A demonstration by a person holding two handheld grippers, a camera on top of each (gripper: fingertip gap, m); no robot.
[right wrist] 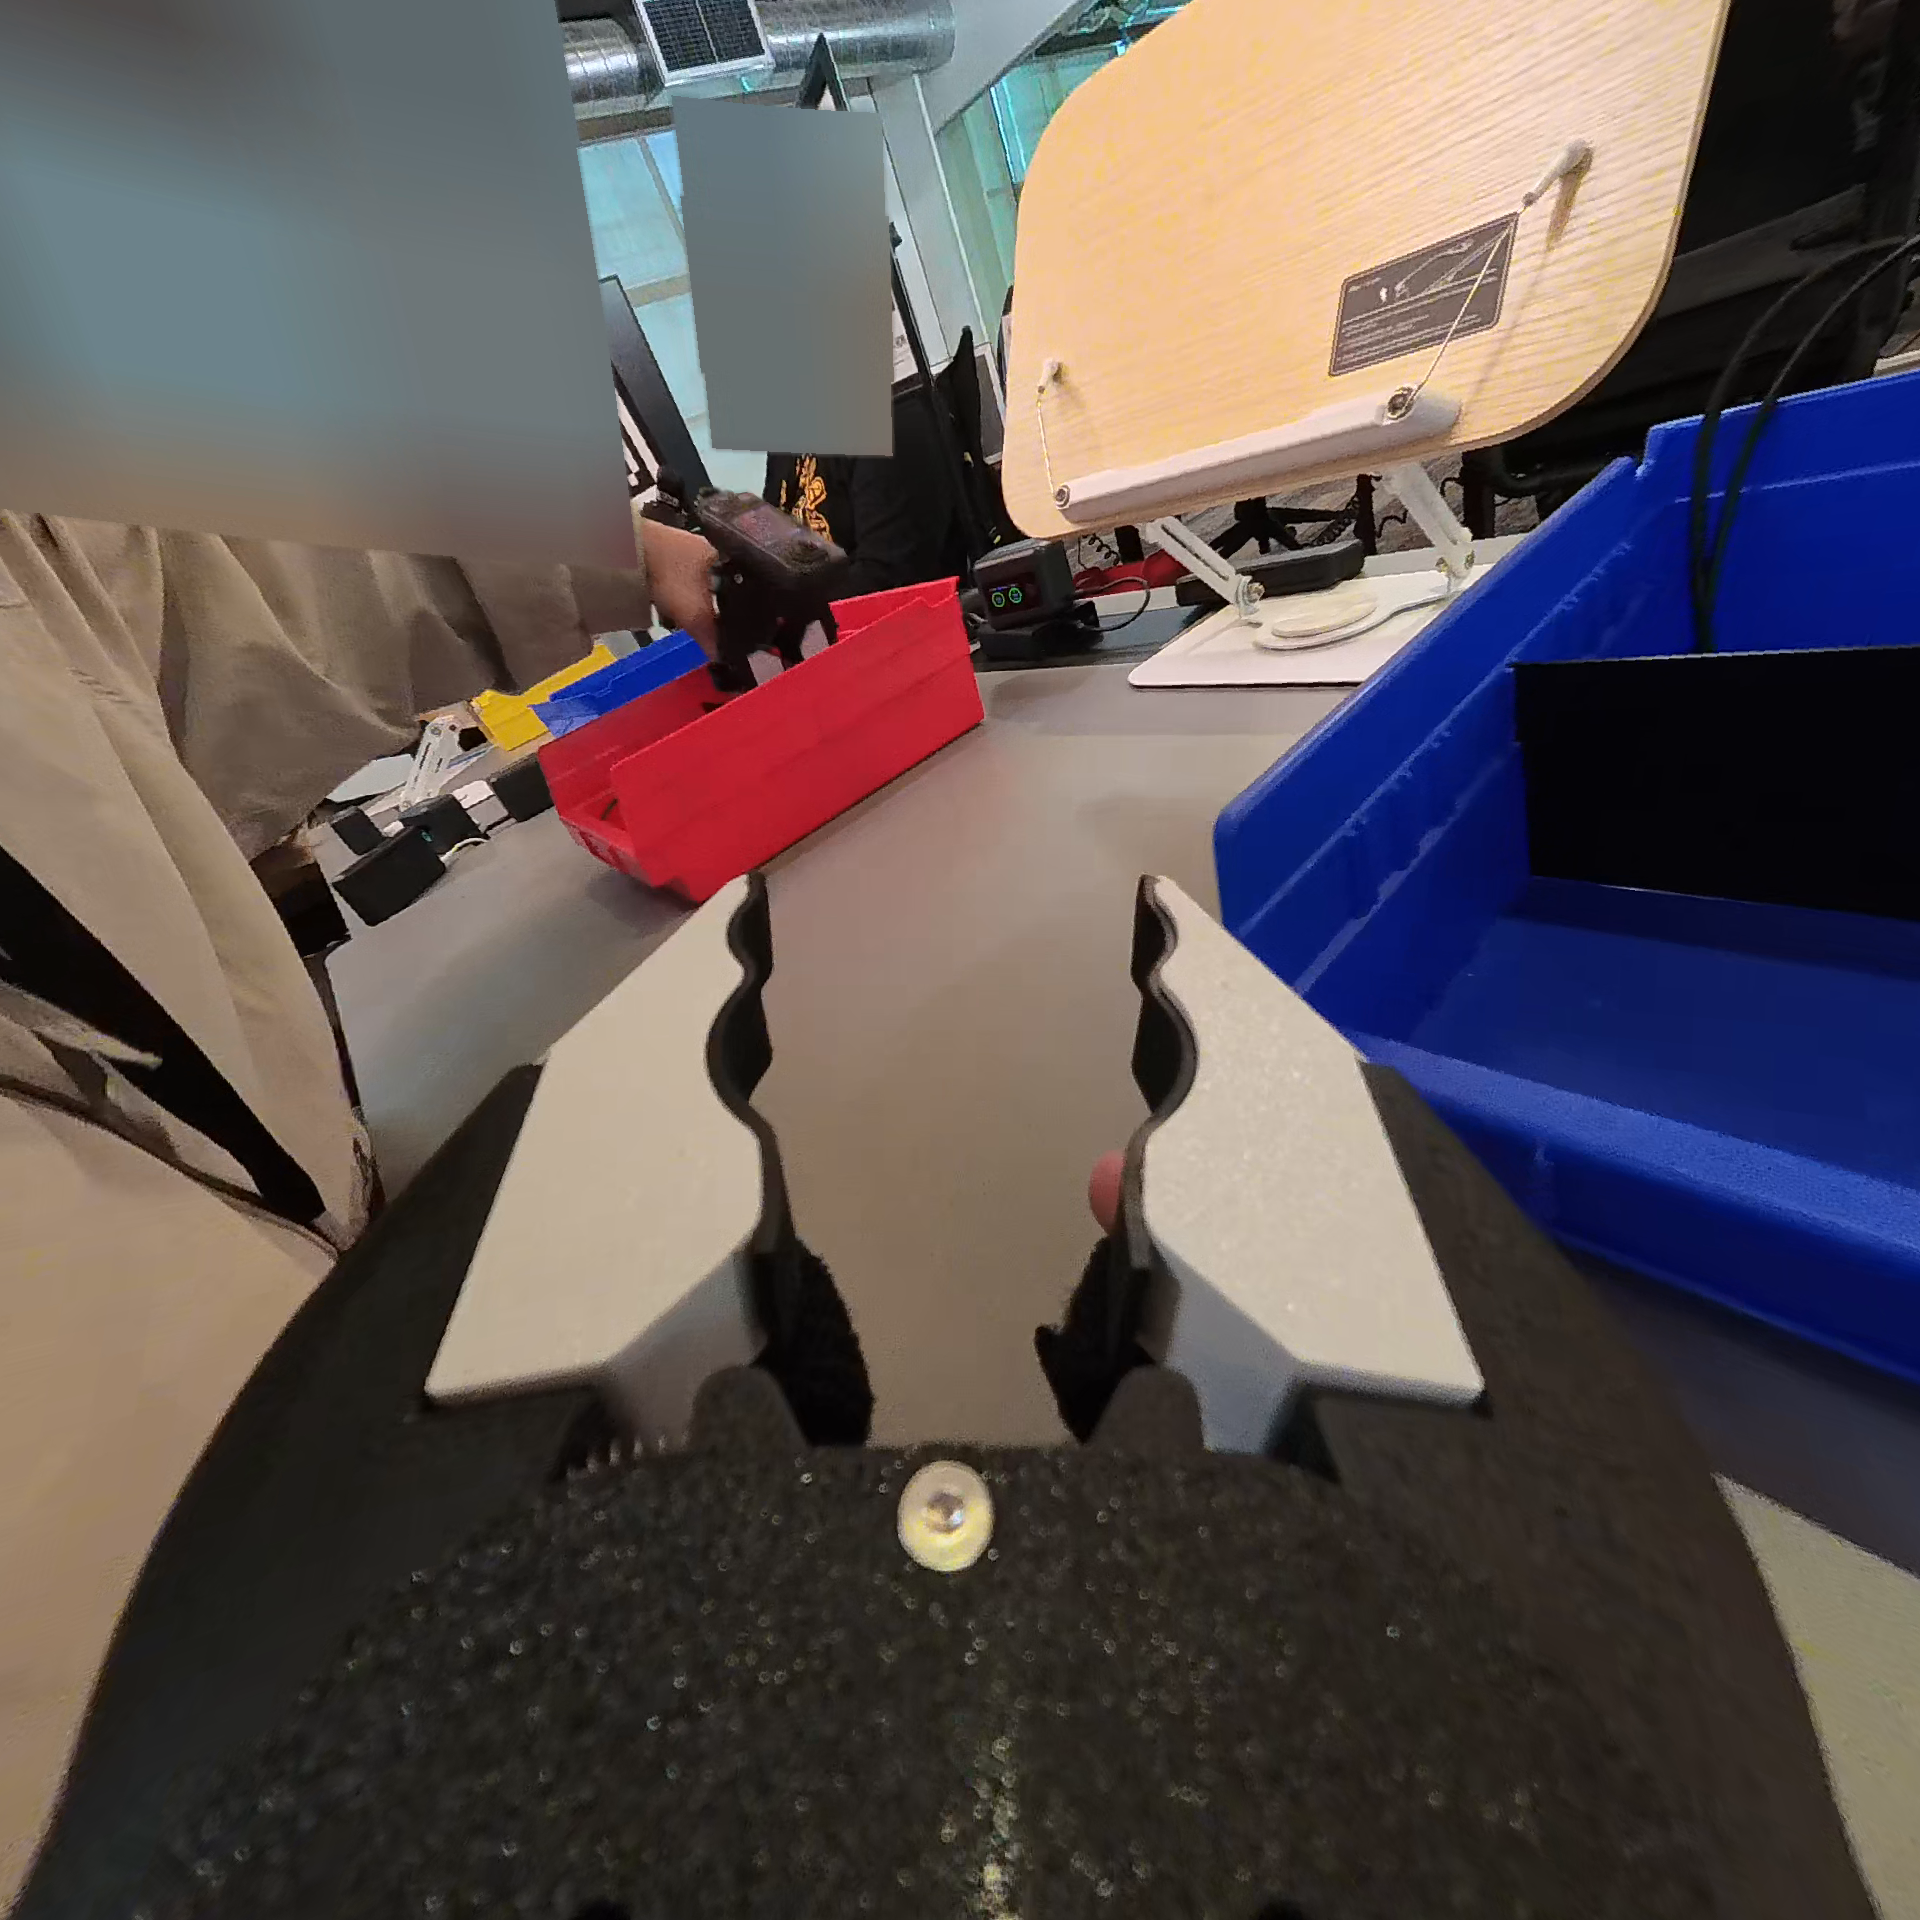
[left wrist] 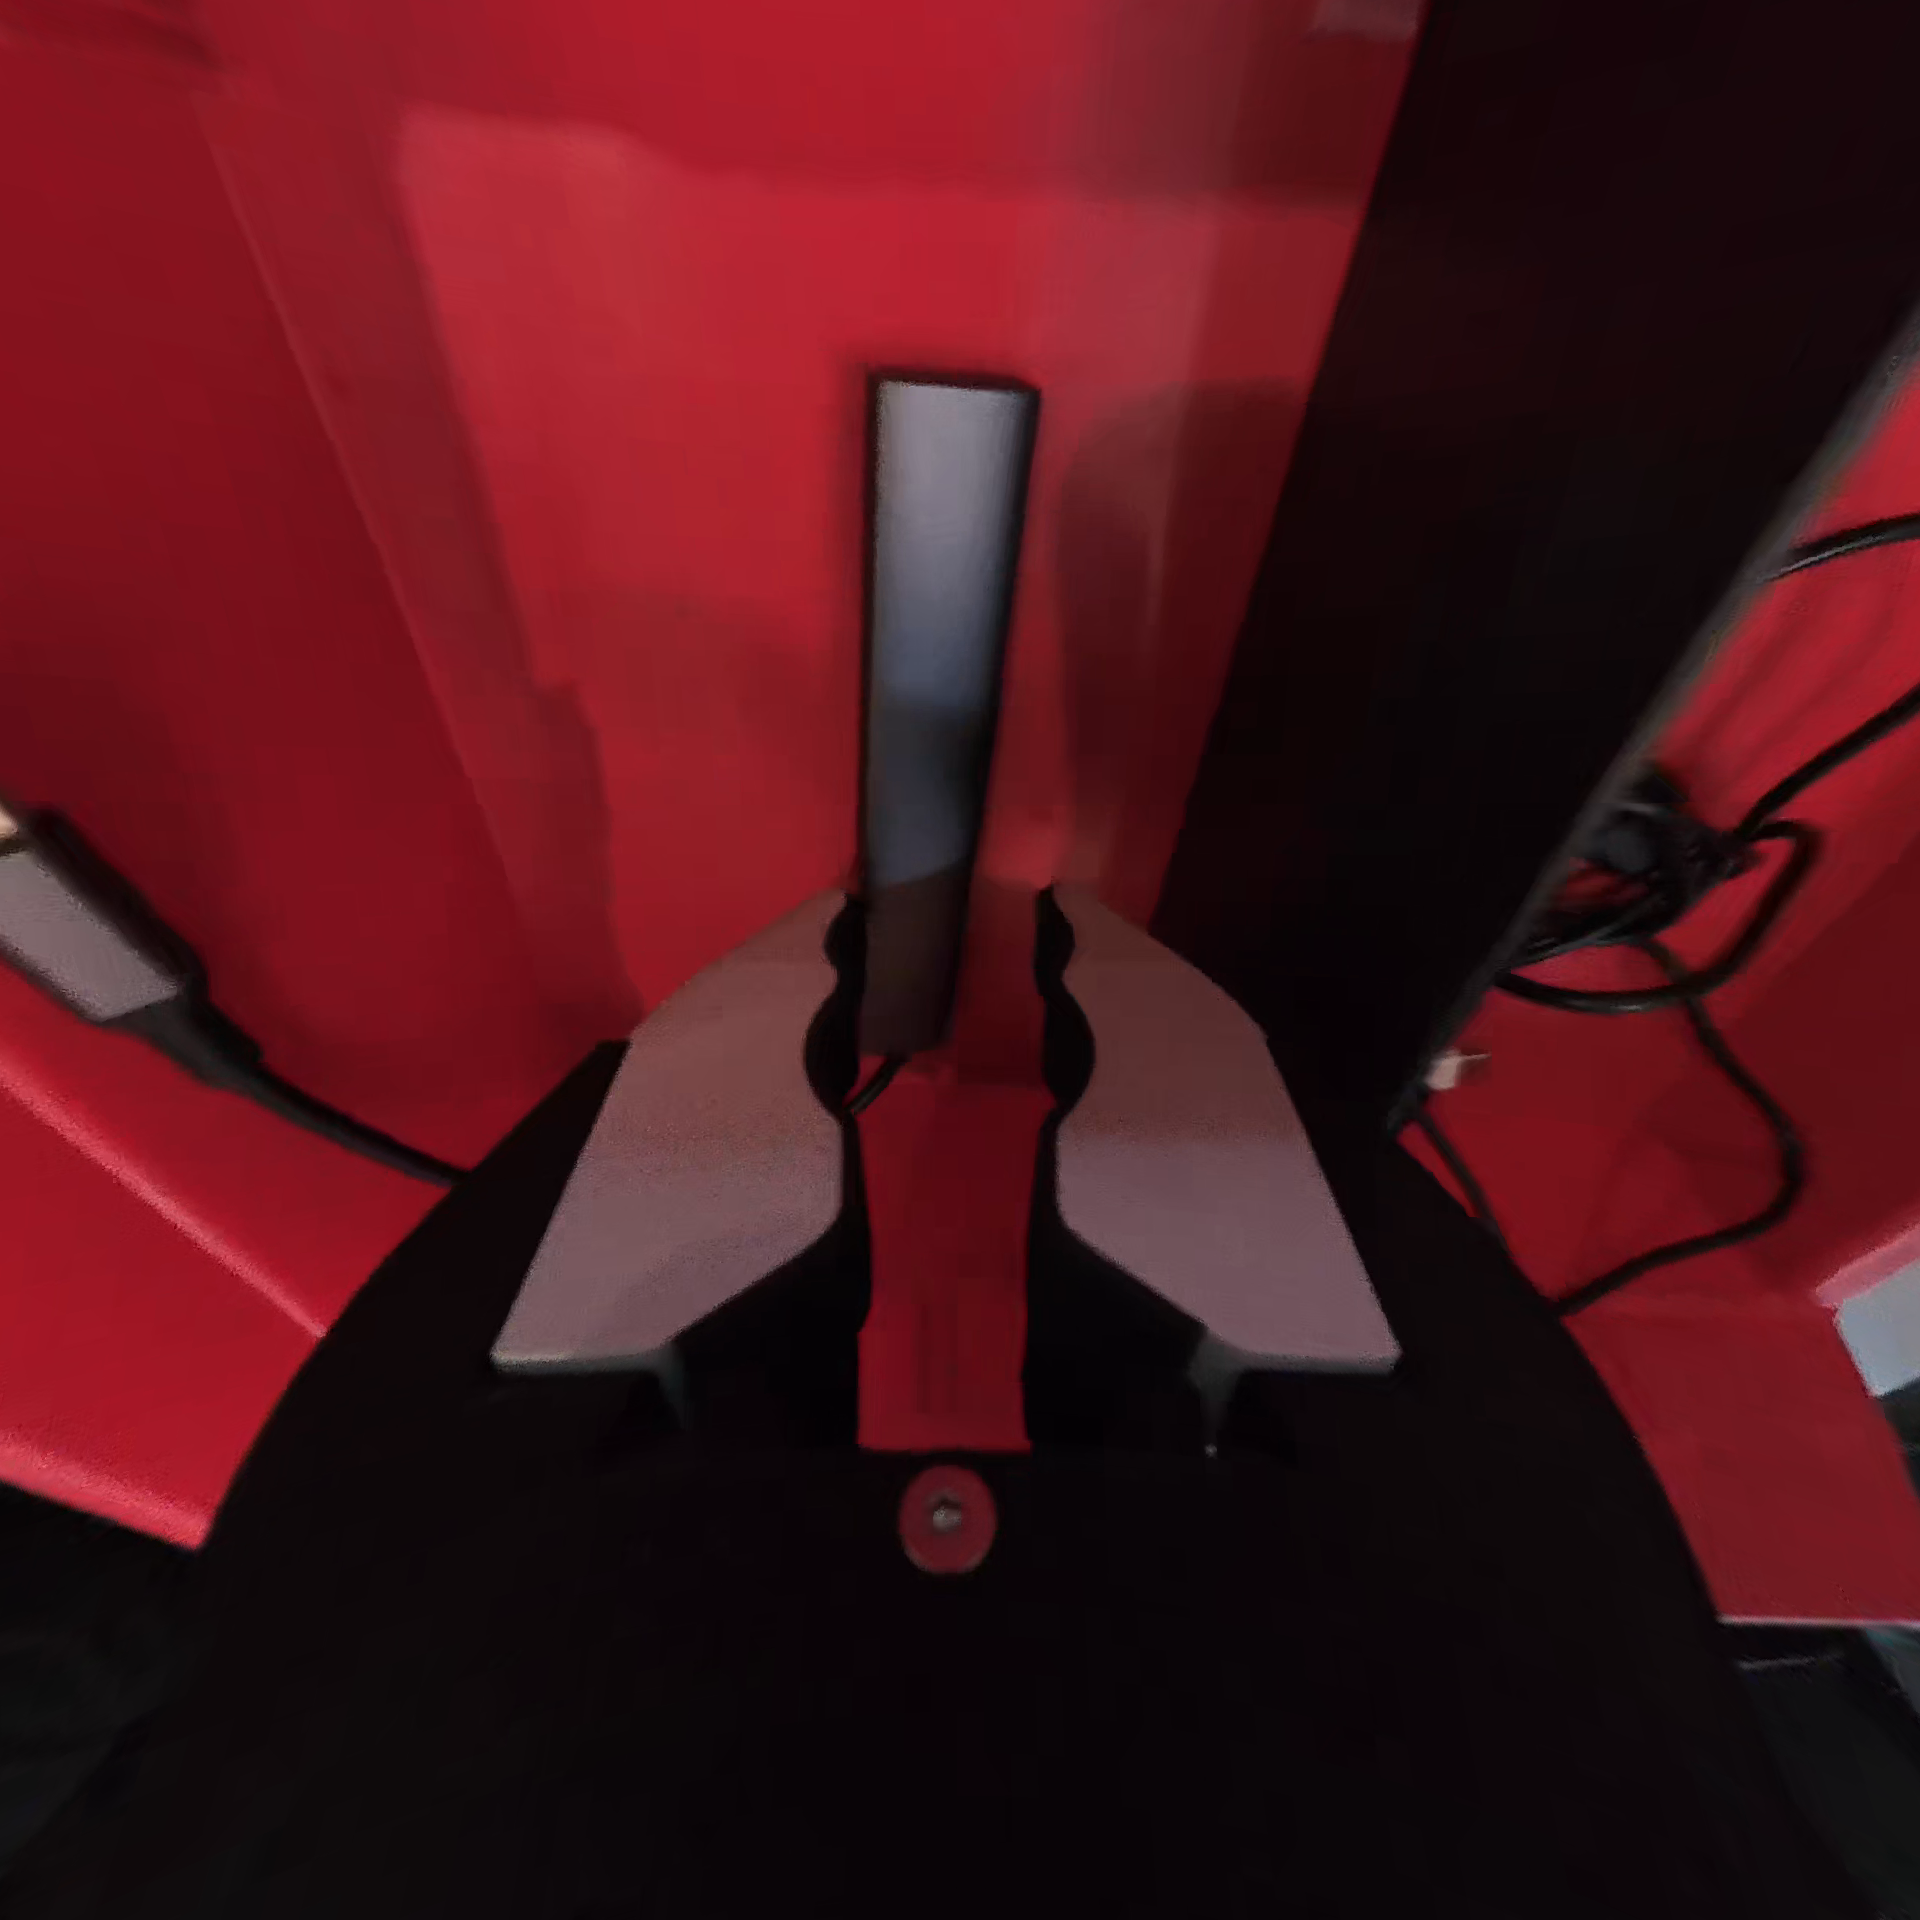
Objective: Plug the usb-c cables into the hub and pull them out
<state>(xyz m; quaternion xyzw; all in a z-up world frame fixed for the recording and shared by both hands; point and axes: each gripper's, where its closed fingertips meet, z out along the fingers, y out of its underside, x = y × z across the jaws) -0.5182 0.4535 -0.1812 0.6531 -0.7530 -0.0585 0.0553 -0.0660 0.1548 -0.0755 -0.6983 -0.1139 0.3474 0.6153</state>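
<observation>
In the left wrist view I look down into a red bin (left wrist: pixel 675 312). A slim grey hub (left wrist: pixel 945 623) lies on its floor, pointing away. My left gripper (left wrist: pixel 948 914) is open and straddles the hub's near end; the hub is against the left finger, and a gap shows at the right finger. A grey connector block on a black cable (left wrist: pixel 73 935) lies at the left. Tangled black cables (left wrist: pixel 1662 914) with a small plug (left wrist: pixel 1455 1065) lie at the right. My right gripper (right wrist: pixel 951 894) is open and empty over the grey table (right wrist: pixel 935 790).
A black divider (left wrist: pixel 1558 416) crosses the red bin on the right. In the right wrist view the red bin (right wrist: pixel 790 758) stands ahead with the left gripper (right wrist: pixel 769 623) in it. A blue bin (right wrist: pixel 1558 987) is close on the right. A wooden book stand (right wrist: pixel 1299 239) is behind. Some 55 cm of space lies between my two pairs of fingers.
</observation>
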